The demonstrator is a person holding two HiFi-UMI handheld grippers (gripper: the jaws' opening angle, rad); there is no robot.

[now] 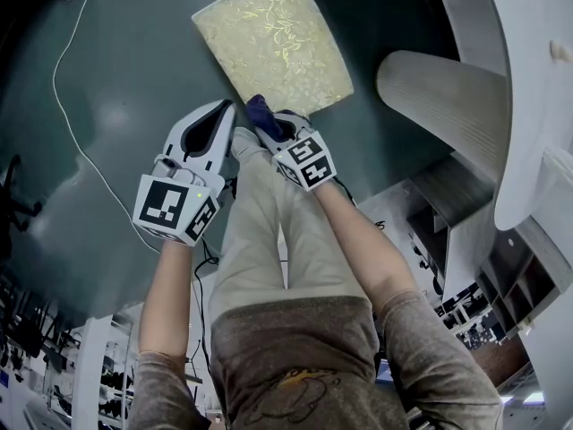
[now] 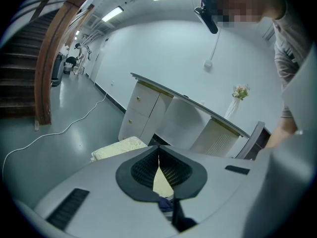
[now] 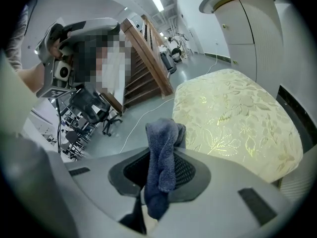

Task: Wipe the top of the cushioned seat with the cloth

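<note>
Dark grey-green flooring gleamed under us, with a thin white cable looping across it and a curved white counter off to the right. And right in the middle of it sat the cushioned seat. It was a roughly square pad with rounded corners, pale cream-yellow, and covered all over in a shiny gold pattern of leaves and flowers. In the right gripper view that top spread out wide and gently domed, and the gold foliage caught the light.

We had the right gripper at the seat's near edge, its jaws clamped on the cloth. It was a dark blue, nubbly terry cloth, bunched into a thick fold. In the right gripper view the cloth stood up out of the jaws and drooped back down between them, set against the seat's near corner. We could not tell whether it was actually touching the cushion.

The left gripper hovered just beside the right one, over the floor by the seat's near-left side. Its jaws were pressed together at the tips with nothing pinched between them. Through the narrow wedge behind those tips we glimpsed a sliver of the yellow seat.

Behind it all, a brown staircase climbed away, with office chairs parked at its foot.
</note>
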